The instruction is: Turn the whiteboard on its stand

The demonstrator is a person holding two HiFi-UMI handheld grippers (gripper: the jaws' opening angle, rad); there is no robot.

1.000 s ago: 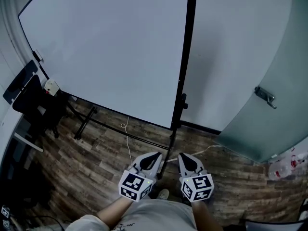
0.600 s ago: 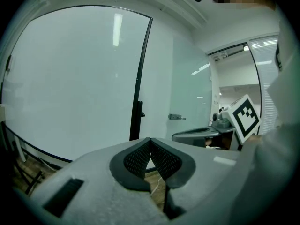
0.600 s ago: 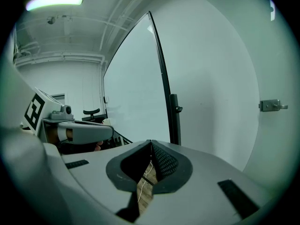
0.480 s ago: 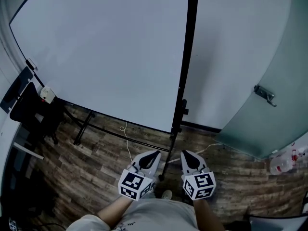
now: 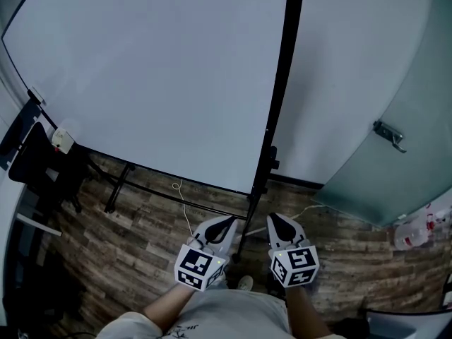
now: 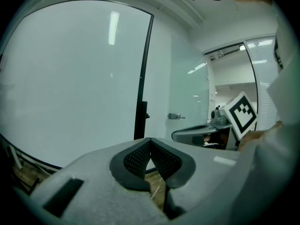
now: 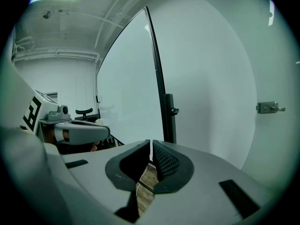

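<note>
We hold the left hand-held gripper low in front of us, and in the left gripper view its dark ribbed pads meet at the tips with nothing between them, so it is closed and empty. The right hand-held gripper sits just beside it at the same height, and the right gripper view shows its jaws pressed together too, with only a sliver of floor visible below them. Neither one touches anything. Both point forward at the whiteboard, which stands near us on the wood floor, apart from the jaw tips. The whiteboard is a large, plain pale panel with a thin dark rim. We see no writing on it, only a soft reflection of a ceiling light in the left gripper view. It stands upright with its broad face turned toward us. Its lower edge runs sideways from the left, by a dark chair, across to a black post at its right edge, so its long axis appears to lie left to right, though its top is cut off in the head view. The post rises straight up and carries a small knob low down. Below the whiteboard the stand's black bars spread over the floor, with a thin pale cord lying across them. To the right of the post is a frosted door with a metal handle.
</note>
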